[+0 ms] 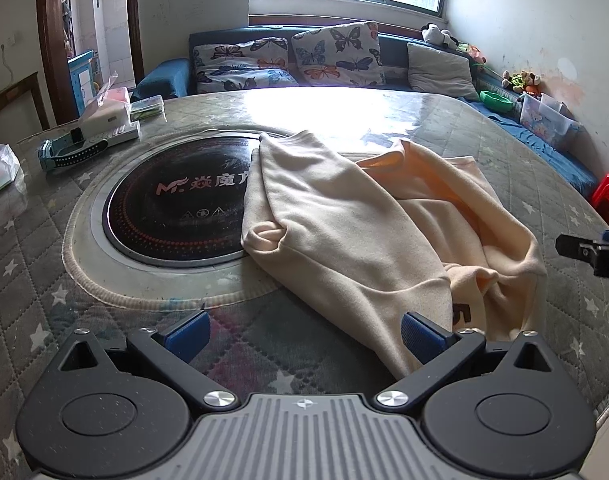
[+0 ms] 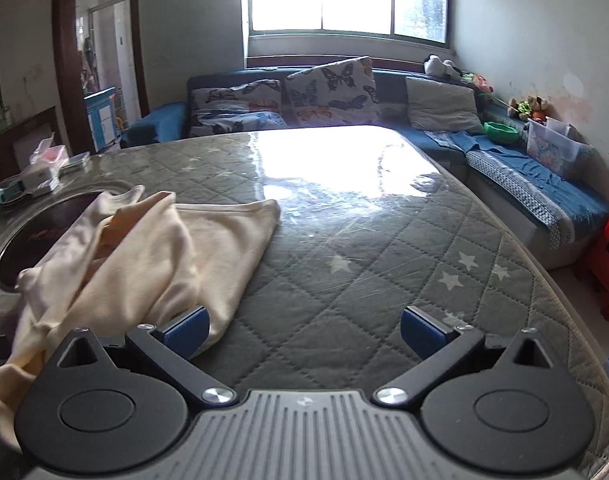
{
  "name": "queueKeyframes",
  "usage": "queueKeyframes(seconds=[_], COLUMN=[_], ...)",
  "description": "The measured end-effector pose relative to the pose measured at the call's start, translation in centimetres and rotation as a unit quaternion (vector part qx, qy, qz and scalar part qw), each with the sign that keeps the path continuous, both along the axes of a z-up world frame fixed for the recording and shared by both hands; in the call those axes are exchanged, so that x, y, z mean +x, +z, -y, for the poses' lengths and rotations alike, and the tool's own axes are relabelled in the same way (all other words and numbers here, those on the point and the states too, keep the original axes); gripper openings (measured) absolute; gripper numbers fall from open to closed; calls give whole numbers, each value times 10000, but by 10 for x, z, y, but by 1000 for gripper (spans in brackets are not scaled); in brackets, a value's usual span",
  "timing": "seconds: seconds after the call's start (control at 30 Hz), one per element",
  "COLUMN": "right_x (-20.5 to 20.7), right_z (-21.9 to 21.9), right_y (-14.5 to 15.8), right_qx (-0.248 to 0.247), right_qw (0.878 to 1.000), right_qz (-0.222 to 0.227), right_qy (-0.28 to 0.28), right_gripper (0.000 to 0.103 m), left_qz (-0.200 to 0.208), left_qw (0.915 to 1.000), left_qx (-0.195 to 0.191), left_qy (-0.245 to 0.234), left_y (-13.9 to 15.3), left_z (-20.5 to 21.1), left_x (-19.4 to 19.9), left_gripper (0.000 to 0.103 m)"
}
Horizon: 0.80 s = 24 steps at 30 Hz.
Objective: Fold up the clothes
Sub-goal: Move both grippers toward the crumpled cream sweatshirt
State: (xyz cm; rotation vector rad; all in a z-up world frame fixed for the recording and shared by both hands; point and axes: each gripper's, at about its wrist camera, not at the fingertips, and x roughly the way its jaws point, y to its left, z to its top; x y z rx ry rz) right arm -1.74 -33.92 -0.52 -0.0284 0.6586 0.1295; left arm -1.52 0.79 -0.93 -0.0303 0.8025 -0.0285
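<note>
Cream garment [image 1: 344, 224] lay crumpled mid-table [image 2: 384, 264], partly over inset cooktop [image 1: 176, 200]. Looked soft, light, limp; likely best pinched at hem corners near front edge. Left gripper [image 1: 304, 334] and right gripper [image 2: 303, 330]: fingers wide apart, holding nothing.

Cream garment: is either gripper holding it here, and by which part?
Nothing is held. Left gripper and right gripper are both open; the cream garment lies crumpled on the table, its edge beside each gripper's near finger.

A round induction cooktop [image 1: 176, 200] sits sunk into the quilted table [image 2: 344, 280]. Butterfly cushions [image 1: 336, 54] line the sofa [image 2: 544, 192] behind the table.
</note>
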Motion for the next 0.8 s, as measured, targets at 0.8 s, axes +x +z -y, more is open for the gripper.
queueKeyframes(seconds=[0.8], right_x=[-51], right_z=[-28], right_y=[1], right_qx=[-130], right_qw=[9978], right_qz=[-201], right_qy=[622], right_gripper=[102], left_qz=[-115], left_qw=[9996], left_qx=[210], left_qy=[-119], left_y=[1], left_z=[11], left_x=[-23], left_gripper=[103])
